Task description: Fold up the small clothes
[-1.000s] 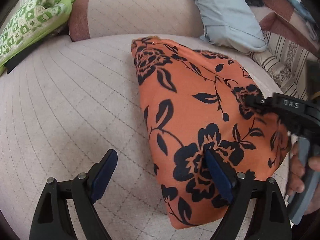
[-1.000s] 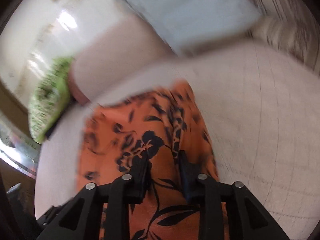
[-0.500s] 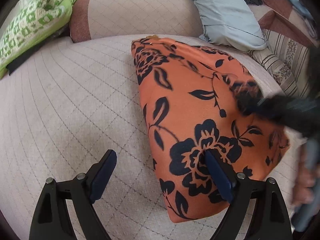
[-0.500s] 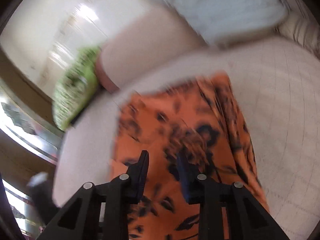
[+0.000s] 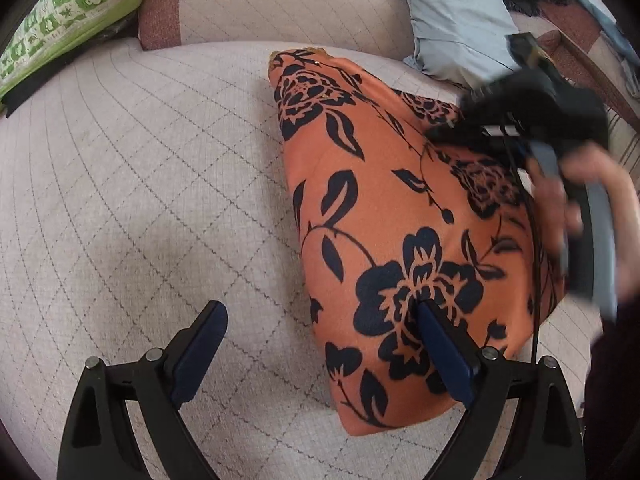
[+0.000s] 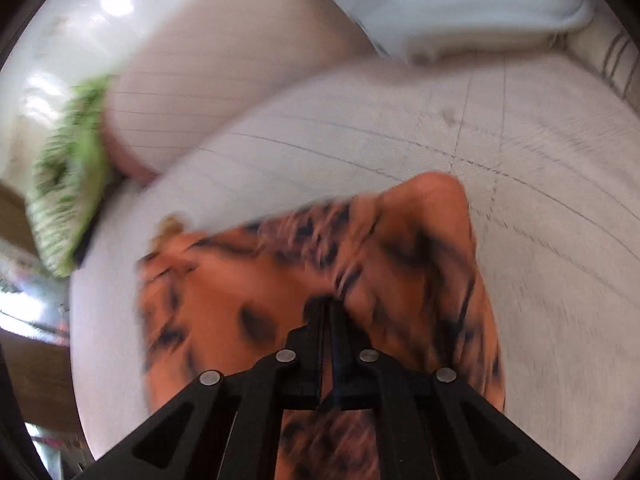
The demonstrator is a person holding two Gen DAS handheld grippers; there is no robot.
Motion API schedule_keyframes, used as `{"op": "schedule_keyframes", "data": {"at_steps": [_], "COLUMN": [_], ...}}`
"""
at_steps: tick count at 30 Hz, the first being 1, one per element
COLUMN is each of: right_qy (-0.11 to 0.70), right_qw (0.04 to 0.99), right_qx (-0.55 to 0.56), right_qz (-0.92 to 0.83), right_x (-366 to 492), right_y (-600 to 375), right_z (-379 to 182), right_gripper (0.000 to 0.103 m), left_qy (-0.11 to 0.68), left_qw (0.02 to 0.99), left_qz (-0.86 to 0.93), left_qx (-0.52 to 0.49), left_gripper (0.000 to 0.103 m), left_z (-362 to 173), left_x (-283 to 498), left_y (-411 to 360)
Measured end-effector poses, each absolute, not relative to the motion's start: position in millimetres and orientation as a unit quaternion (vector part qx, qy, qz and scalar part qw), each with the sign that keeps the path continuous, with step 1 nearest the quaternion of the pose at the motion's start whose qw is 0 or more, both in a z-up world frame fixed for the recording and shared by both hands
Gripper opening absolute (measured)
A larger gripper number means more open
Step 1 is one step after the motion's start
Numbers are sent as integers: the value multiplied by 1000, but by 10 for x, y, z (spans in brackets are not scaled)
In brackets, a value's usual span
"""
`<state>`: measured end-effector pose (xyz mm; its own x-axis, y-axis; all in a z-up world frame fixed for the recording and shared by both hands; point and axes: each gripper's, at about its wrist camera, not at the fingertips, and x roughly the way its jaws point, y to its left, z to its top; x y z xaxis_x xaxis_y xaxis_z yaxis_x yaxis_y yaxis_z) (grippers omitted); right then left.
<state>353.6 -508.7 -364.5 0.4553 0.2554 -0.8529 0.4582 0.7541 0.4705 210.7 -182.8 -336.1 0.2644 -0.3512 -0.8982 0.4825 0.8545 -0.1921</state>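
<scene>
An orange garment with a black flower print (image 5: 384, 208) lies folded on the beige quilted sofa seat (image 5: 140, 184). My left gripper (image 5: 320, 332) is open and empty; its right finger (image 5: 444, 348) rests over the garment's near part and its left finger is over bare seat. My right gripper (image 6: 326, 304) is shut on a raised fold of the garment (image 6: 400, 248); this view is blurred by motion. The right gripper also shows in the left wrist view (image 5: 520, 116), above the garment's right edge, held by a hand.
A green patterned cloth (image 5: 68, 20) lies at the back left on the sofa. A light blue pillow (image 5: 452, 12) and striped cushions lean at the back right. The sofa backrest (image 5: 280, 0) rises behind the garment.
My right gripper has closed on the garment's right edge and lifted a fold of it, moving towards the back. My left gripper has stayed open in nearly the same place.
</scene>
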Motion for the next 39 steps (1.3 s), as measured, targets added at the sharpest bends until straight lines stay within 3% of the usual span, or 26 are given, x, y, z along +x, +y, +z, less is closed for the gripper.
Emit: {"op": "schedule_keyframes", "data": {"at_steps": [2,3,8,10,13,16,26,31,36,39], "right_qy": [509,497,481,473,535,495,455,479,418,425], "right_qw": [782,800,811,811,789,778,822,827,836,844], "right_qx": [352,327,323,322,289,374,342,292,351,320], "right_qz": [-75,-72,83,122,88,95,10,-27,-48,-69], "right_x": [3653,3707,3920,3991,4103,4011,2515,1873,1434,1452], "right_y": [-5155,-5098,-4568,-4347,-4194,-4462,-5092,-4884,-4943,-4859], "right_z": [-3495,-3351,-3131,-3223,-3662,-3751,-3093,-3223,-3508,-3385], "right_gripper": [1,7,8,8,5,2,7,7,5,5], "left_qy": [552,554,559,555,550,555,543,547,550,549], "left_qw": [789,786,780,781,785,781,793,792,791,792], "left_qz": [-265,-268,-278,-280,-278,-279,-265,-257,-252,-247], "left_qx": [55,54,46,52,66,69,73,82,92,98], "left_gripper": [95,95,95,95,95,101,101,101,101,101], "left_z": [-3368,-3368,-3364,-3358,-3382,-3439,-3293,-3301,-3397,-3363], "left_x": [2118,2121,2116,2079,2032,2048,2060,2024,1980,1951], "left_y": [-1789,-1766,-1649,-1638,-1629,-1634,-1591,-1611,-1624,-1639]}}
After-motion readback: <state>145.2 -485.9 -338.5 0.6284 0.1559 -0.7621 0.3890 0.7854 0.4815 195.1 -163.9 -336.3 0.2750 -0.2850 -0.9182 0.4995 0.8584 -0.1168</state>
